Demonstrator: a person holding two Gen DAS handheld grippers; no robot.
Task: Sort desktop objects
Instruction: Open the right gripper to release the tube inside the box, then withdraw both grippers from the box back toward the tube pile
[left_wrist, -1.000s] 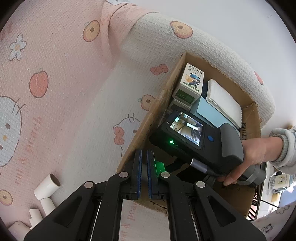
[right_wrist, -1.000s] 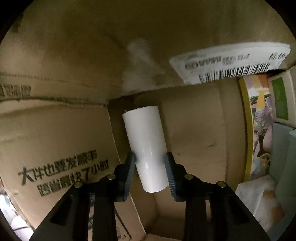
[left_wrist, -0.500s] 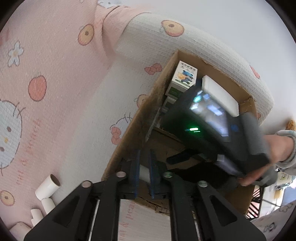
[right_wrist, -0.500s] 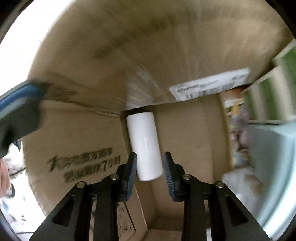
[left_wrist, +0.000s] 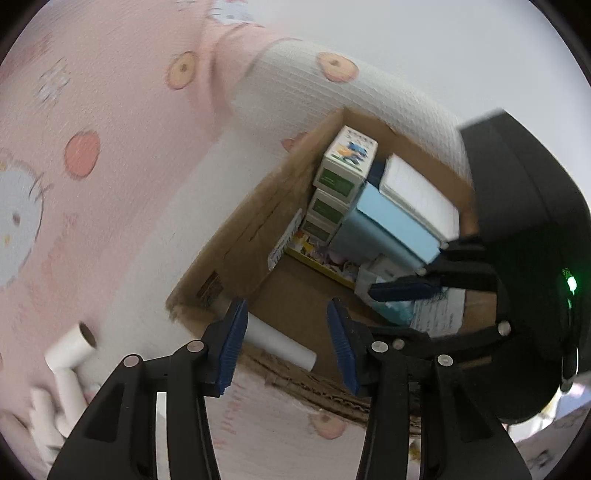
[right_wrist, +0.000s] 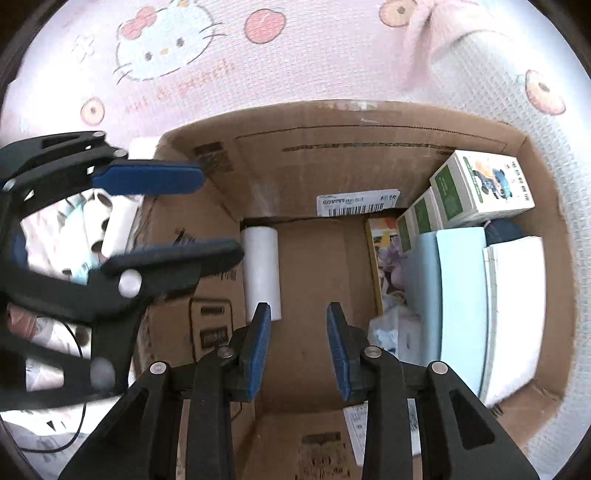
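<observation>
A white paper roll lies on the floor of the cardboard box, against its left wall; it also shows in the left wrist view. My right gripper is open and empty above the box, just clear of the roll. My left gripper is open and empty over the box's near corner; its blue-padded fingers reach in from the left in the right wrist view. Several more white rolls lie on the pink cloth outside the box.
The box's right side holds stacked green-and-white cartons, a light blue box, a white pad and a picture book. The right gripper's black body fills the right of the left wrist view.
My right gripper has opened, let go of the white roll inside the box and pulled back up out of it. My left gripper has opened and moved over the box.
</observation>
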